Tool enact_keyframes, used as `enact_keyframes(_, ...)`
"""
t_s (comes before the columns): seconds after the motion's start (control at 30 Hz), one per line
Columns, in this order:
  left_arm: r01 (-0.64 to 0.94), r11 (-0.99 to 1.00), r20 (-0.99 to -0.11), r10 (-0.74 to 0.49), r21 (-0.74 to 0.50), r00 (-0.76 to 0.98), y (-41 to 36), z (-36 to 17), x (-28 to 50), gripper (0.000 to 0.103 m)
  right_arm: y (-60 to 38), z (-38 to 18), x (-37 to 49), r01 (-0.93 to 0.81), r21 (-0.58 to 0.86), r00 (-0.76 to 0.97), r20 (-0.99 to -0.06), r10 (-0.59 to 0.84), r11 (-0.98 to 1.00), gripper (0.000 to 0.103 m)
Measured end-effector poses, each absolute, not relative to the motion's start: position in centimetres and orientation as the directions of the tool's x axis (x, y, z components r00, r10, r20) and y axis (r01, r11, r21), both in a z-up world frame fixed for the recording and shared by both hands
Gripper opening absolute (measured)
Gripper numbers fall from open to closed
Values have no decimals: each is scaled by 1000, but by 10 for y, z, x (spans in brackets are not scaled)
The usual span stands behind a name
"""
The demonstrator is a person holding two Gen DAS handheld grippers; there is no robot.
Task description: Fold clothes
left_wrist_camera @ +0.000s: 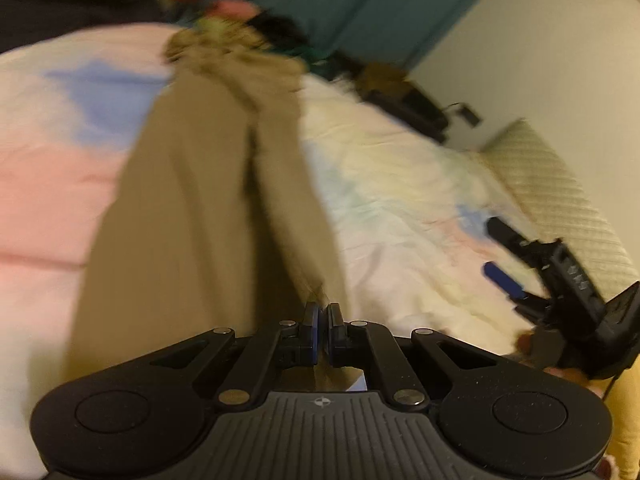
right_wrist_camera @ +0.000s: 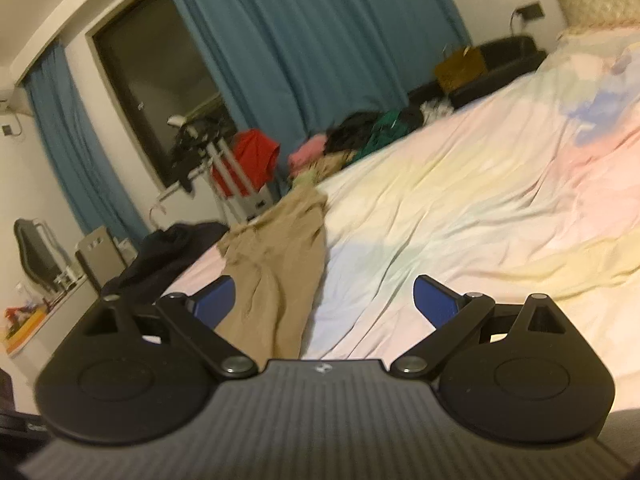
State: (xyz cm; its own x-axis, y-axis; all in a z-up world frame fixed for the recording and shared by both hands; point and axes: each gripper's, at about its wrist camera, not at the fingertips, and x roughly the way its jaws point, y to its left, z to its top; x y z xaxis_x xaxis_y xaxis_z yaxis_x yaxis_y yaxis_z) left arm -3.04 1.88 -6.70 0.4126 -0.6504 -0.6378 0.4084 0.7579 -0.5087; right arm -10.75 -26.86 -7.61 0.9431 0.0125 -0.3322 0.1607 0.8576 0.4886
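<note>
The left gripper is pinching the near hem of a pair of khaki trousers, its blue-padded fingers pressed together on a fold of the fabric at the lower centre of the left wrist view. From that pinch the trousers are stretching away up the frame, the two legs lying side by side with a dark crease running between them, and the far end is bunching into a rumpled heap toward the upper centre. The cloth is looking plain, matte and tan, blurred along its edges.

The trousers are lying on a bed covered by a pastel sheet patched in pink, blue and pale yellow. The right gripper is showing at the right edge of that view, above the sheet.

In the right wrist view the right gripper is standing spread wide, nothing between its blue pads, hovering over the sheet. The trousers are running from lower centre up toward the middle left, ending near a pile of mixed clothes at the far edge of the bed, before teal curtains.
</note>
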Motion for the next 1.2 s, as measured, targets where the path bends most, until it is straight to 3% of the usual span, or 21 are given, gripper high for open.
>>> enact_keyframes(0.13, 361, 831, -736, -548, -423, 398, 30, -83, -23, 7, -262, -90, -89, 120, 535, 892, -427, 146, 836, 97)
enact_keyframes(0.23, 341, 808, -724, -584, -480, 366, 42, -82, -16, 13, -262, -102, -78, 95, 604, 839, -477, 263, 792, 97)
enact_keyframes(0.3, 309, 805, -710, -593, -506, 380, 53, -77, -12, 41, -261, -109, -73, 85, 656, 804, -490, 338, 750, 96)
enact_keyframes(0.37, 289, 808, -702, -589, -513, 401, 65, -71, -6, 51, -259, -119, -66, 80, 701, 752, -509, 419, 708, 93)
enact_keyframes(0.43, 261, 845, -731, -534, -466, 424, 72, -70, 3, 62, -249, -130, -57, 96, 712, 688, -553, 470, 696, 68)
enact_keyframes(0.47, 246, 863, -745, -505, -441, 435, 76, -70, 8, 67, -244, -135, -52, 105, 716, 654, -573, 495, 690, 66)
enact_keyframes(0.57, 137, 884, -786, -461, -446, 412, 90, -85, 27, 67, -232, -149, -40, 128, 721, 554, -621, 554, 681, 66)
enact_keyframes(0.77, 10, 885, -814, -432, -465, 389, 105, -104, 37, 70, -208, -168, -32, 137, 757, 420, -629, 654, 639, 66)
enact_keyframes(0.83, 12, 879, -808, -443, -476, 389, 106, -104, 37, 69, -201, -171, -33, 147, 753, 413, -636, 651, 642, 55)
enact_keyframes(0.87, 21, 869, -798, -462, -494, 387, 107, -104, 36, 62, -197, -172, -33, 153, 745, 408, -646, 645, 649, 39)
enact_keyframes(0.9, 37, 852, -781, -495, -522, 381, 106, -104, 32, 42, -193, -171, -35, 155, 731, 409, -660, 630, 664, 25)
enact_keyframes(1.0, 55, 828, -759, -535, -557, 370, 109, -107, 23, 21, -187, -163, -42, 132, 710, 432, -669, 604, 692, 15)
enact_keyframes(1.07, 80, 813, -735, -560, -577, 384, 110, -105, 17, 14, -188, -158, -49, 110, 719, 464, -648, 604, 686, 12)
enact_keyframes(1.13, 80, 804, -729, -572, -589, 376, 111, -105, 14, 14, -193, -152, -55, 94, 729, 497, -624, 603, 678, 11)
enact_keyframes(1.17, 71, 805, -735, -571, -589, 366, 111, -106, 13, 15, -195, -150, -58, 90, 732, 509, -617, 601, 675, 11)
enact_keyframes(1.2, 46, 812, -752, -558, -582, 349, 111, -110, 15, 23, -195, -152, -58, 104, 726, 503, -628, 594, 680, 11)
